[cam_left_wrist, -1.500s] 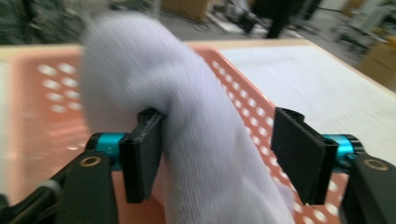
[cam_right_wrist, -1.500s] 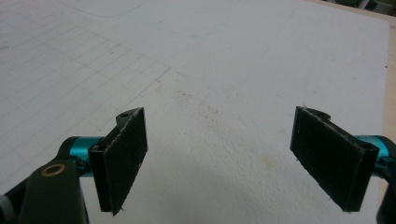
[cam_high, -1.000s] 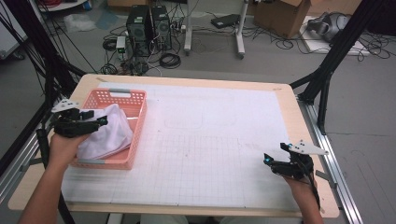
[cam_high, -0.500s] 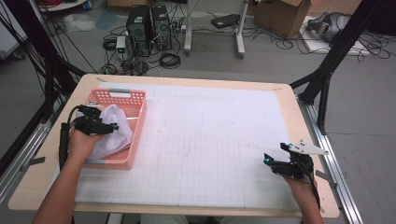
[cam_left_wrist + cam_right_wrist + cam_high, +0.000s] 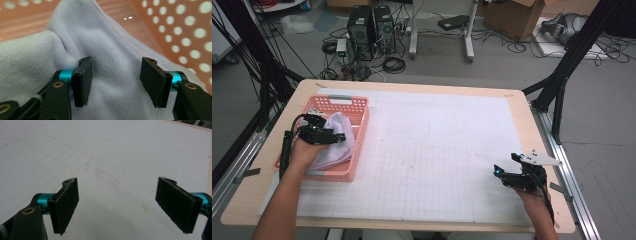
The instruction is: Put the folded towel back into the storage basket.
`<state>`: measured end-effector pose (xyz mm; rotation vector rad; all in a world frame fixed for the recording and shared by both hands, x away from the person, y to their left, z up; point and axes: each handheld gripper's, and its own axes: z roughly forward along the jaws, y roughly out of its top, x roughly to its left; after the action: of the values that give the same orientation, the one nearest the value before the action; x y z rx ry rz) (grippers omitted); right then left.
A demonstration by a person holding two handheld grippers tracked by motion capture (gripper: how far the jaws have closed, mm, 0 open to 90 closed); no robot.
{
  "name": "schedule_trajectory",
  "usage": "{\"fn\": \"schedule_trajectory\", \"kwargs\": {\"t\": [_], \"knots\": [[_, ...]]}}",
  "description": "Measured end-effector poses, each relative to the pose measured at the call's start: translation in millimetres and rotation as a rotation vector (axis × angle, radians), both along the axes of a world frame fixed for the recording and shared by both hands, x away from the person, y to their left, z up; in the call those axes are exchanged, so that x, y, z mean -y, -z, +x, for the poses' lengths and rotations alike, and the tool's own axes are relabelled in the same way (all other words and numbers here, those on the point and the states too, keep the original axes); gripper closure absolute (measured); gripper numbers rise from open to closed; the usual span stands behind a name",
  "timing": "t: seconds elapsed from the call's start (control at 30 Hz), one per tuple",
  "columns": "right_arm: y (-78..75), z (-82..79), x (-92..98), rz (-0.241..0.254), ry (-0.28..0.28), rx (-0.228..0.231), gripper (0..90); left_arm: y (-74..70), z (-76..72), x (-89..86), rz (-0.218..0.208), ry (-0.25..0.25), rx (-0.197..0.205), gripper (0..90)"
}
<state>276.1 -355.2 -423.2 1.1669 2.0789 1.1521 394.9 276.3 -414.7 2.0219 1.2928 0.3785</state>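
The left tool (image 5: 343, 136) has been moved down into the pink basket (image 5: 360, 131), jaws just narrowing around the white towel (image 5: 112, 65) lying there, not pinched yet. Right tool (image 5: 497, 171) is parked wide apart over the desk (image 5: 437, 130).

White gridded mat (image 5: 437, 165) covers wooden table (image 5: 532, 125).

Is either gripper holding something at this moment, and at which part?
Nothing is held. The left gripper, jaws just closing, straddles the towel without pinching; the right gripper is open.
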Motion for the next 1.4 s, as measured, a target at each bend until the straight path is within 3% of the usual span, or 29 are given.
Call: {"fn": "schedule_trajectory", "kwargs": {"t": [0.17,0.23,0.3,0.37,0.5,0.6,0.63,0.7,0.77,0.83,0.93,0.97,1.0,1.03,1.1,1.2,1.4], "knots": [[0.4,0.4,-1.3,0.001,-0.001,-0.001,17.6,1.6,-1.5,5.5,-0.020,0.132,0.042,52.3],[0.5,0.6,-1.3,-0.001,-0.003,-0.001,17.7,0.7,-2.0,6.3,-0.024,0.152,0.058,52.8],[0.3,0.1,-0.8,0.002,-0.002,-0.003,17.7,-3.2,-2.5,3.9,-0.028,0.098,0.081,50.5],[-0.3,-0.1,0.7,0.004,0.001,0.000,17.7,-9.4,-3.1,-2.3,-0.097,-0.005,0.104,36.8],[-0.4,-0.2,1.9,0.003,0.003,0.002,17.6,-27.3,-13.3,-16.0,-0.176,-0.096,0.247,35.0],[-0.6,-0.3,1.4,0.006,0.002,0.001,17.6,-39.6,-23.0,-26.1,-0.236,-0.139,0.320,34.0],[-0.6,-0.3,1.4,0.006,0.002,0.001,17.6,-39.6,-23.0,-26.1,-0.236,-0.139,0.320,33.9],[-1.2,-0.5,1.2,0.008,0.003,0.001,17.7,-48.5,-32.3,-32.5,-0.273,-0.155,0.370,33.7],[-1.3,-0.5,0.8,0.008,0.001,0.006,17.7,-52.4,-37.3,-34.6,-0.277,-0.145,0.385,33.8],[-1.4,-0.7,0.4,0.007,0.001,0.005,17.7,-52.8,-39.1,-35.9,-0.243,-0.148,0.368,35.6],[-1.4,-0.6,-0.6,0.005,-0.003,0.005,17.7,-46.4,-34.2,-34.6,-0.125,-0.202,0.249,38.3],[-1.4,-0.6,-0.6,0.005,-0.003,0.005,17.7,-46.4,-34.2,-34.6,-0.125,-0.202,0.249,39.2],[-1.6,-0.7,-1.3,0.003,-0.005,0.007,17.7,-43.4,-32.0,-33.0,-0.094,-0.222,0.210,38.4],[-1.7,-0.8,-1.6,0.005,-0.006,0.005,17.7,-36.7,-26.4,-29.8,-0.032,-0.266,0.159,36.4],[-1.8,-0.8,-1.3,0.002,-0.006,0.007,17.6,-29.9,-20.5,-27.1,0.030,-0.317,0.131,34.6],[-1.8,-1.3,0.1,0.006,0.002,0.004,17.7,-19.3,-10.4,-25.7,0.056,-0.341,0.075,34.8],[0.0,-0.6,0.7,0.006,0.003,-0.002,17.7,-4.6,4.9,-21.2,0.042,-0.342,0.037,32.0]]}}
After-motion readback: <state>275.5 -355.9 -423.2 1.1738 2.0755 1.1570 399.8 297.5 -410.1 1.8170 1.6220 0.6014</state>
